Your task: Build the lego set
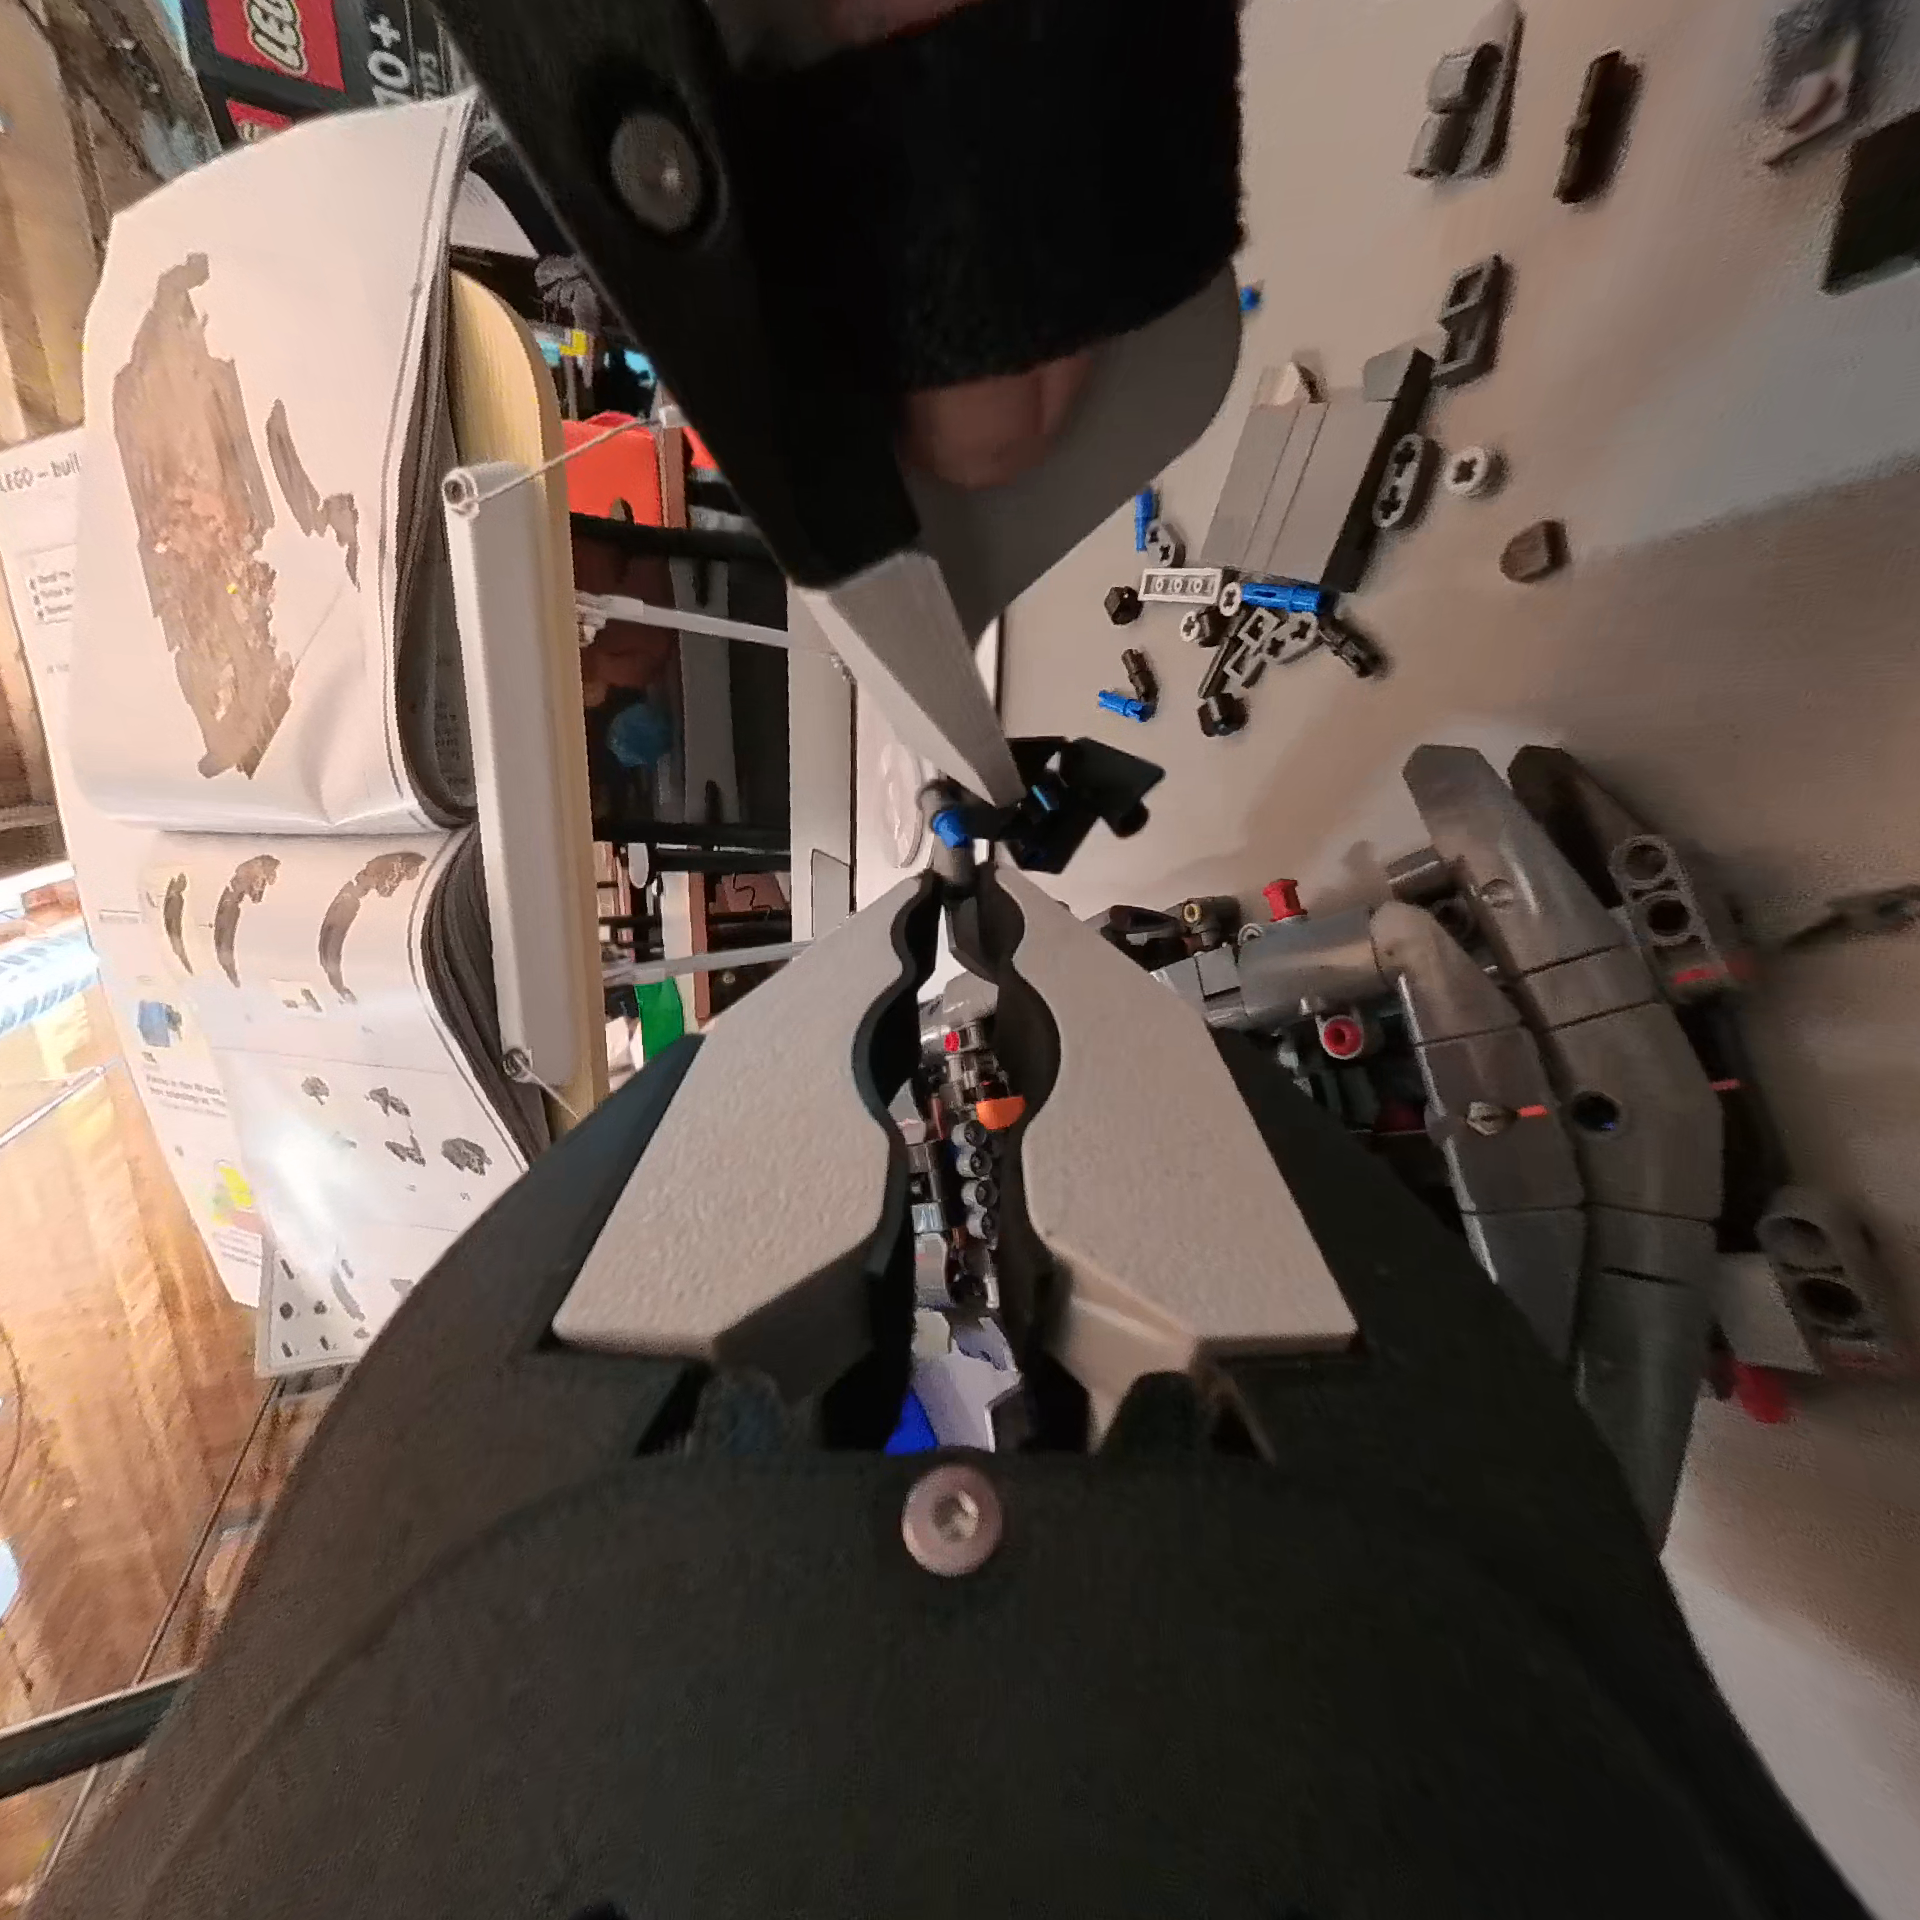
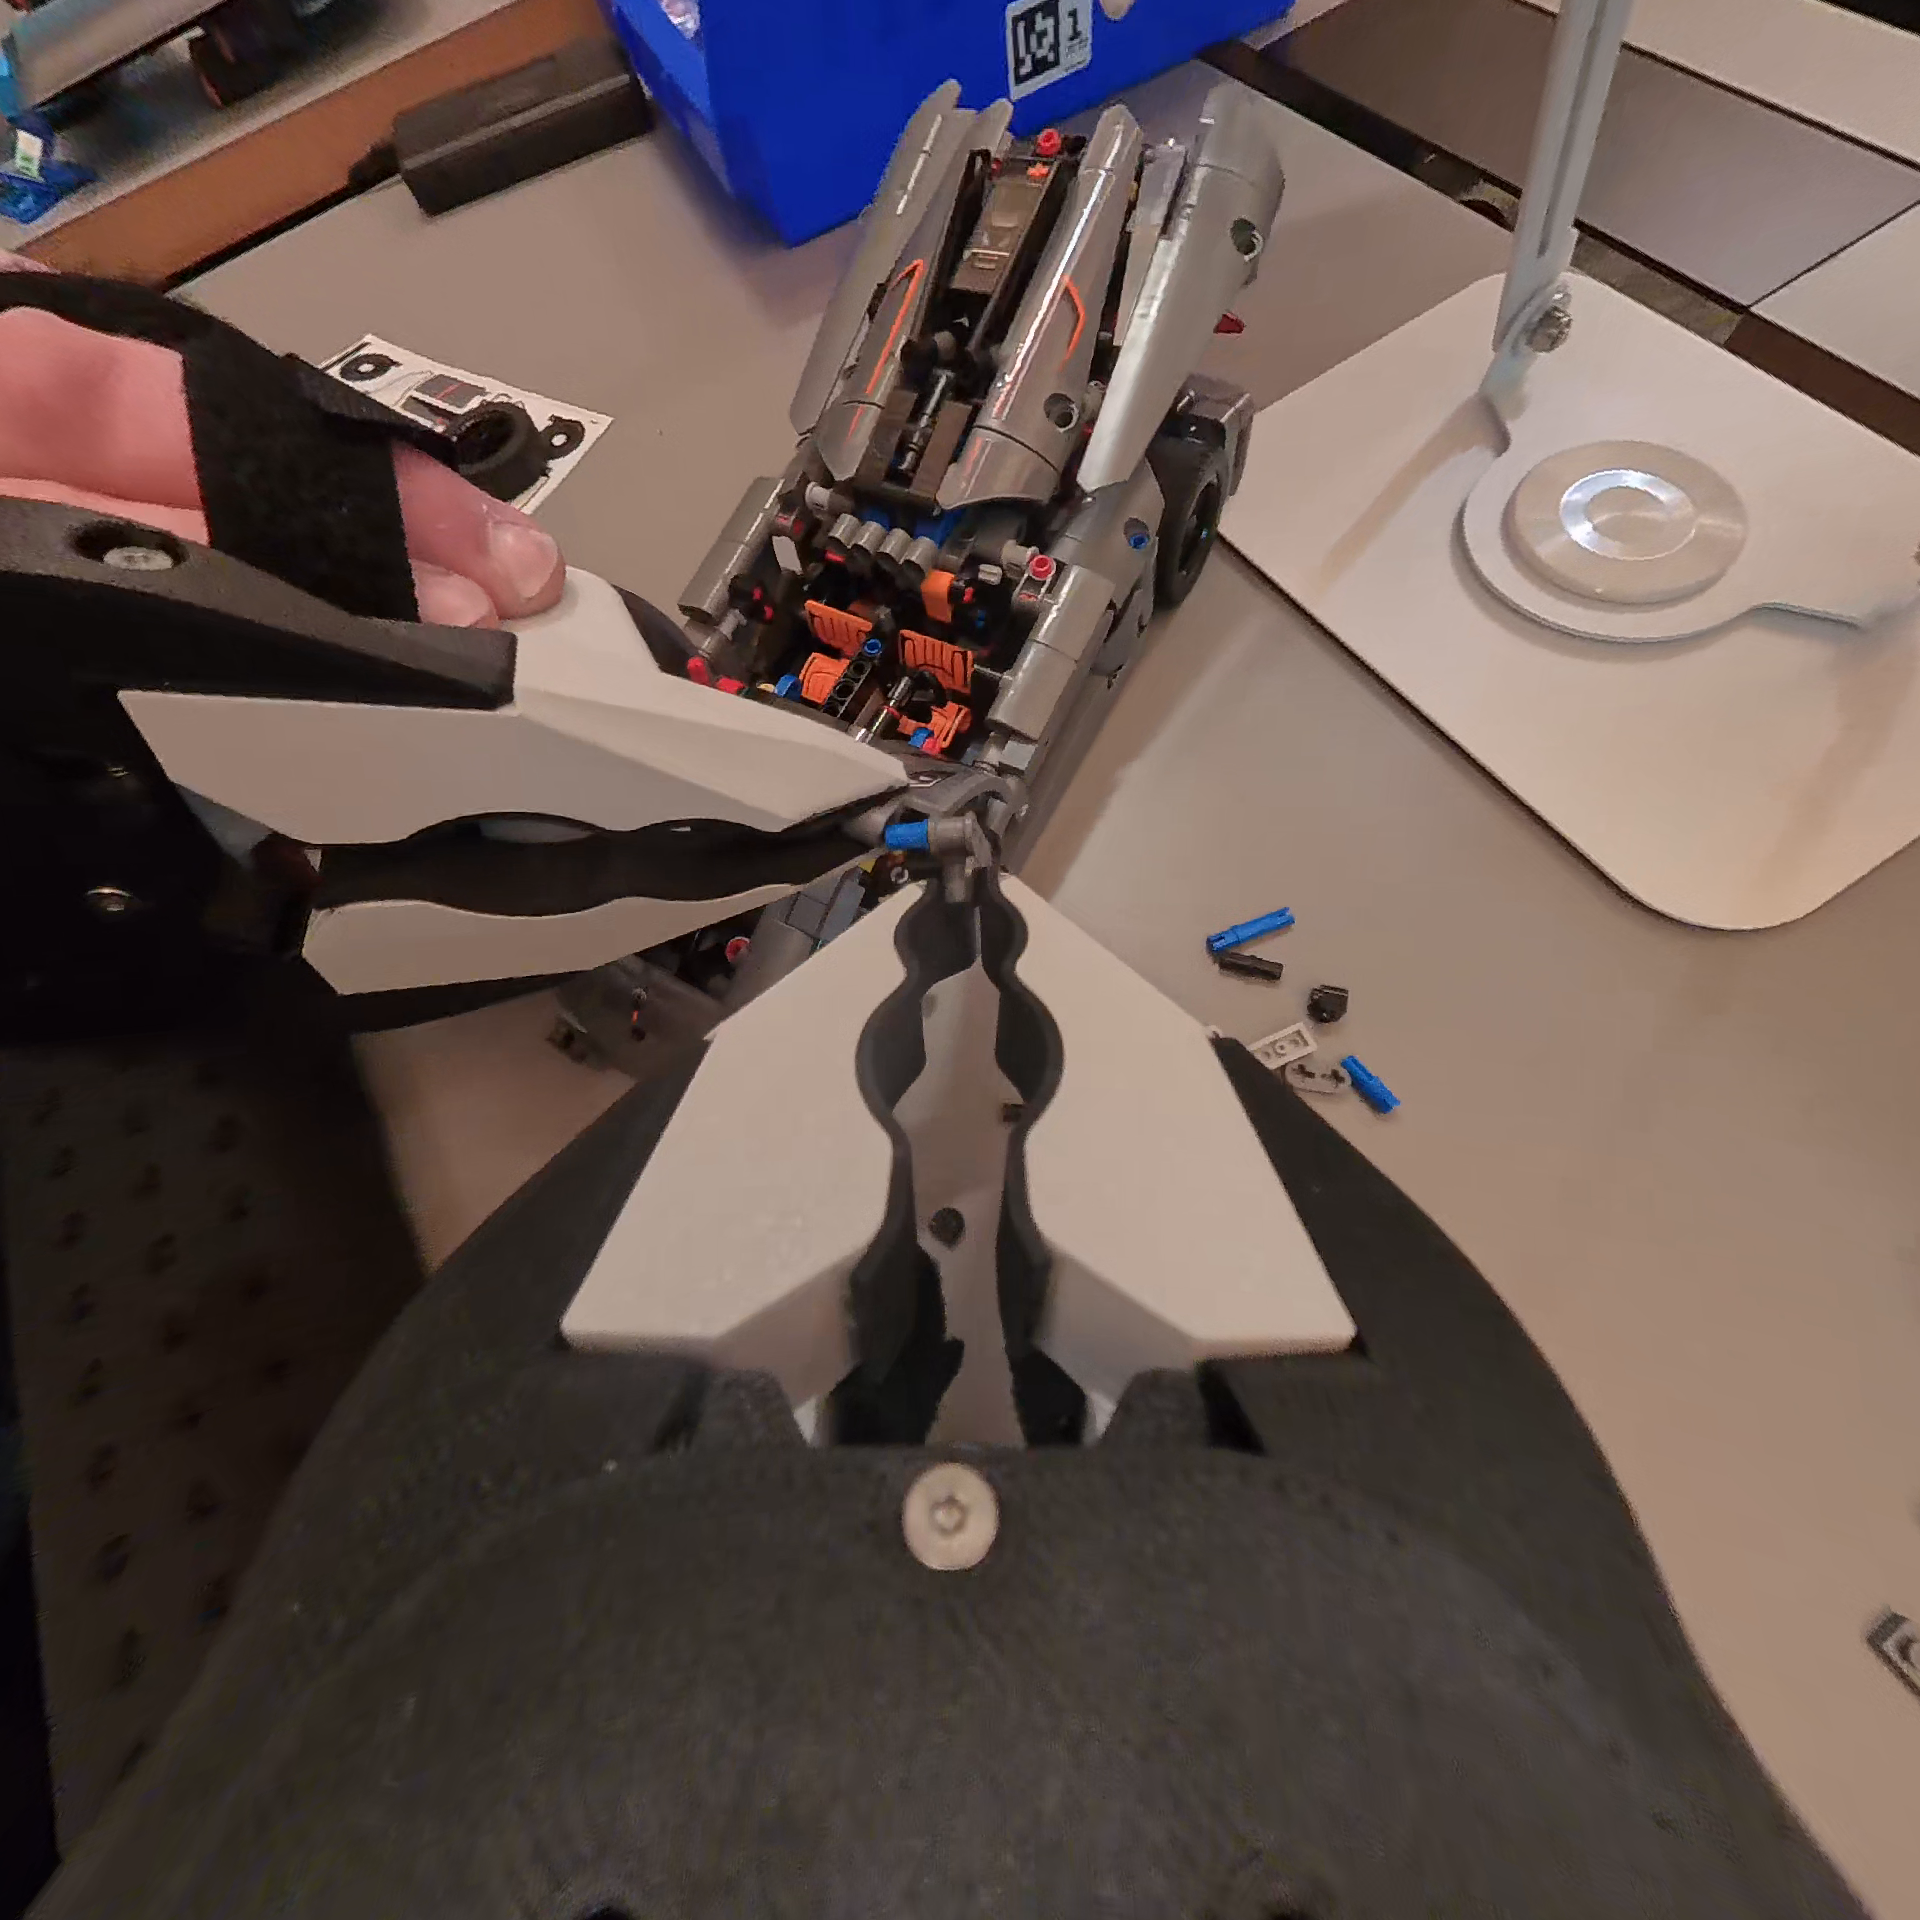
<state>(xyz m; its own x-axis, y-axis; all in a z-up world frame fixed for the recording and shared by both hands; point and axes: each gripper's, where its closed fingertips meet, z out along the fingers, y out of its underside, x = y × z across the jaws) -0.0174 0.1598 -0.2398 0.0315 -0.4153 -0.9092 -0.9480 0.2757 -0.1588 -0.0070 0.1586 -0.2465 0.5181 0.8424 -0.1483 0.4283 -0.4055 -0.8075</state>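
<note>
– Two tools on one small part, is that right?

– Yes. The left tool has its jaws drawn narrow and pinches the grey connector piece, which carries a blue pin at one end. The right tool is also nearly closed, and its tips nip the same piece from below. The piece is held in the air, just in front of the near end of the car model.

– And the car itself?

– It stands on the desk, grey-bodied, with orange seats and an open middle. To its right, loose parts lie scattered, blue pins and small black and grey bits among them.

– Any writing or labels?

– Several, though I leave the wording alone. A blue box at the far side bears a black-and-white square marker tag. Left of the car lies a sticker sheet with printed wheel and panel shapes. In the left wrist view an instruction booklet is propped open, showing pictures of parts and building steps, and beyond it is a box with a red logo.

– Anything else?

– A white stand base sits far right, and a hand is strapped to the left tool.
</note>
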